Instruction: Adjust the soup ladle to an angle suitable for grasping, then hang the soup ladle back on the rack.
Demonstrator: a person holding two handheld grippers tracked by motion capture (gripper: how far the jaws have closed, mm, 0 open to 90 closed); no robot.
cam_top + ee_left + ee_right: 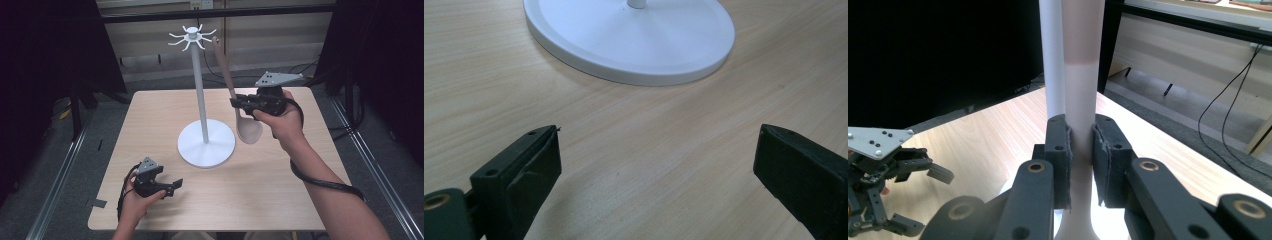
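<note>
A white utensil stand [203, 100] with a round base [206, 143] and hooks at its top [192, 36] rises from the middle of the table. My right gripper [235, 103] is shut on the handle of a pinkish-brown spoon [231, 86], held upright with its bowl [249, 130] down, just right of the pole. In the right gripper view both pads clamp the handle [1080, 125], with the pole [1050, 55] right behind. My left gripper [175, 186] rests near the table's front left, open and empty, its jaws wide apart above bare wood [656, 160], facing the base [634, 40].
The light wooden table [280, 200] ends close behind the stand. Dark curtains hang at both sides, and cables lie on the floor behind. A black cable trails along the right forearm [320, 182].
</note>
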